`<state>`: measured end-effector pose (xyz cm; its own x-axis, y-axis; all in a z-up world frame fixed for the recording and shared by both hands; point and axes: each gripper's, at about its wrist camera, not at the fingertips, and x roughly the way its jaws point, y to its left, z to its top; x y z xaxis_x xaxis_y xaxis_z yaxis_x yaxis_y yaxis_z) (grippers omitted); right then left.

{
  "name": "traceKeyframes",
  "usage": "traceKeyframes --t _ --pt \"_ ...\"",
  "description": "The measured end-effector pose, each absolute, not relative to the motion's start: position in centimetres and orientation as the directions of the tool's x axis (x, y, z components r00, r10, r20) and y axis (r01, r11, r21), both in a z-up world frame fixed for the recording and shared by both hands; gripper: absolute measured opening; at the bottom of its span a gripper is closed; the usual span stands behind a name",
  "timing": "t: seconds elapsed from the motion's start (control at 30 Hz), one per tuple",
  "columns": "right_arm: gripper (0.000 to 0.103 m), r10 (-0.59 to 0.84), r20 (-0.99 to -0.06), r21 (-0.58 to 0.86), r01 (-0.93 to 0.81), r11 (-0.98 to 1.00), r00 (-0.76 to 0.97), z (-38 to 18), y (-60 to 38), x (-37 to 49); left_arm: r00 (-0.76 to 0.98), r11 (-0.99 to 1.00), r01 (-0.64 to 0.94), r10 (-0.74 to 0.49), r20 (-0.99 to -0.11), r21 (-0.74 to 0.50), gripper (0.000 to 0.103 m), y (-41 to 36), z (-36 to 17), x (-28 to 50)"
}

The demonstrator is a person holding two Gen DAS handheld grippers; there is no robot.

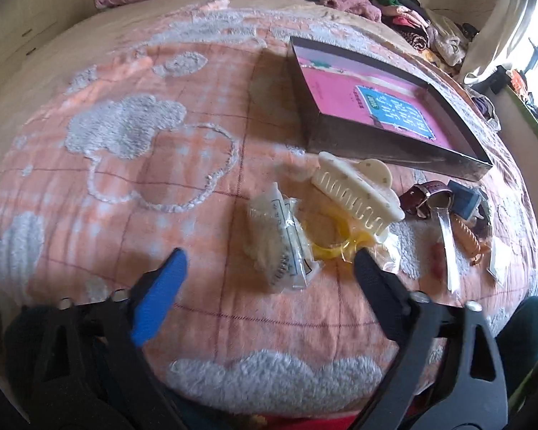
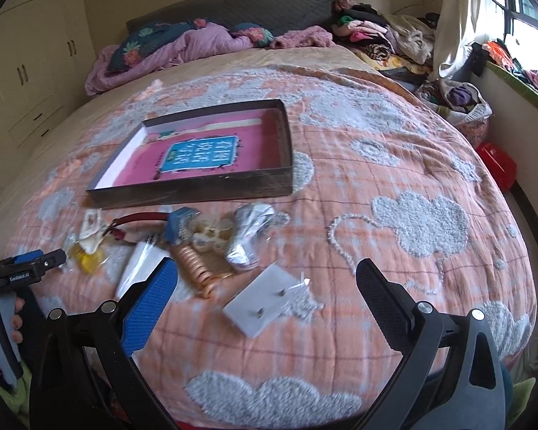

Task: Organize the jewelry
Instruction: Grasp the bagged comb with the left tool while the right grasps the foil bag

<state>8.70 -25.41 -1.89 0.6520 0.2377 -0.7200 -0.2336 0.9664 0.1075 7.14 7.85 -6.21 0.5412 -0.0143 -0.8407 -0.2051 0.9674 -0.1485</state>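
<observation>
At your twelve o'clock a purple quilt lies bunched by the grey headboard, with piled clothes at two o'clock beside the window.

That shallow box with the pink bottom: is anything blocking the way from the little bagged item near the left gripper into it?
Partly. The cream hair claw lies between the bagged item and the box. Otherwise the box is open-topped, and the left gripper stands open around the bag with nothing in between.
</observation>
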Motion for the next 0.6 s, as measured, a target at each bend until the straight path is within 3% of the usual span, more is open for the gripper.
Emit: traceKeyframes --t 0.27,0.47,0.6 --pt "0.099 0.243 -0.751 0.128 -0.226 0.966 0.614 -3.6 -25.5 11.9 0.551 0.961 -0.179 -0.08 -0.831 -0.211 0.027 8.0 -7.0 7.9" --pt "0.098 0.275 -0.791 0.17 -0.235 0.957 0.546 -5.7 -24.6 14.8 0.573 0.962 -0.177 -0.072 -0.817 -0.208 0.024 8.6 -6.3 8.3" --pt "0.075 0.282 -0.828 0.181 -0.245 0.953 0.485 -7.4 -23.7 16.5 0.588 0.965 -0.175 -0.058 -0.807 -0.197 0.023 8.9 -5.4 8.6"
